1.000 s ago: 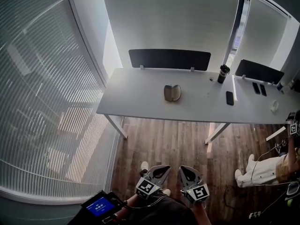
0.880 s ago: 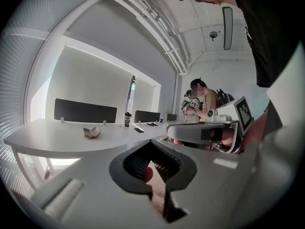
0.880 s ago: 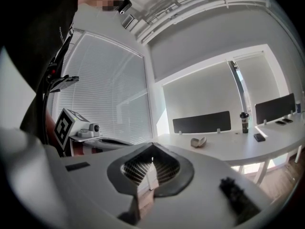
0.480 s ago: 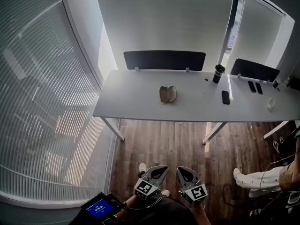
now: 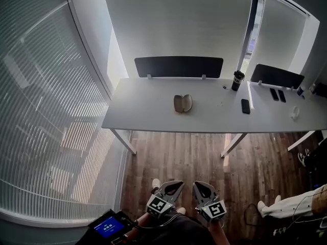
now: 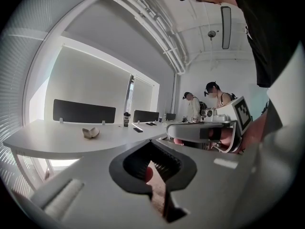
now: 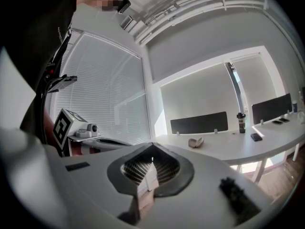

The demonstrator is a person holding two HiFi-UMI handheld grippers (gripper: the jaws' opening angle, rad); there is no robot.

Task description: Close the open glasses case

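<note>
The open glasses case [image 5: 183,103], beige and shell-shaped, lies near the middle of a long white table [image 5: 148,117], far ahead of me. It also shows small in the left gripper view as the case [image 6: 90,133] and in the right gripper view as the case [image 7: 195,141]. Both grippers hang low near my body, well short of the table. My left gripper [image 5: 173,186] is shut with nothing in it, seen close up as the left gripper [image 6: 152,146]. My right gripper [image 5: 201,187] is likewise shut and empty, the right gripper [image 7: 152,150].
On the table stand a black bottle [image 5: 237,80], a dark phone [image 5: 246,106] and black divider panels [image 5: 179,66]. More phones [image 5: 278,94] lie on the adjoining desk. A window with blinds [image 5: 46,111] fills the left. Someone's legs [image 5: 296,198] are at bottom right. People [image 6: 209,104] stand beyond.
The view has shifted, so the table sits slightly higher and further left. The legs at the right have dropped lower in the picture. Both grippers stay shut near my body.
</note>
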